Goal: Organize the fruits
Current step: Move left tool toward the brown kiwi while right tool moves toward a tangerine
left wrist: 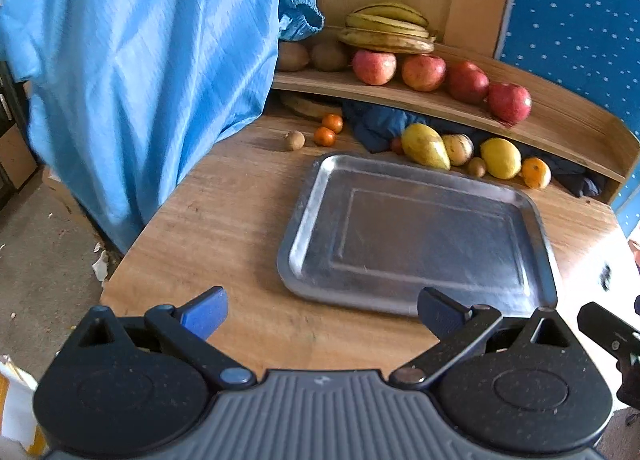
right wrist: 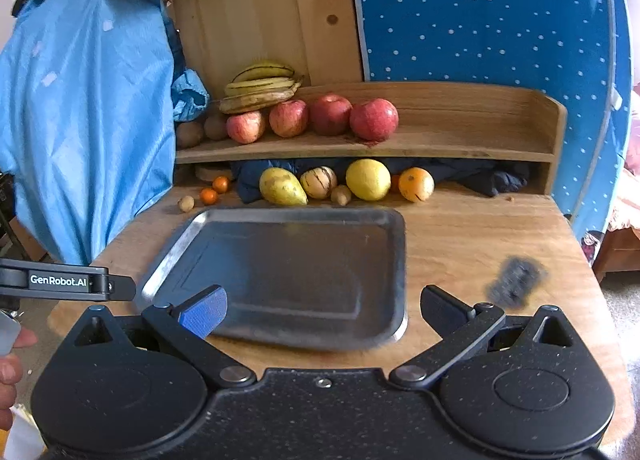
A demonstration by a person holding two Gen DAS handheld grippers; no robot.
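Both released: the left gripper [left wrist: 322,314] and right gripper [right wrist: 323,312] hover, jaws spread, at the bare metal tray [right wrist: 396,244]. Apples [right wrist: 374,118] sit on the shelf [right wrist: 480,143].

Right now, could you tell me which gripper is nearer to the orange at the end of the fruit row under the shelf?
Right. The right gripper faces the orange almost straight across the tray; the left gripper sits further left, at the tray's opposite side.
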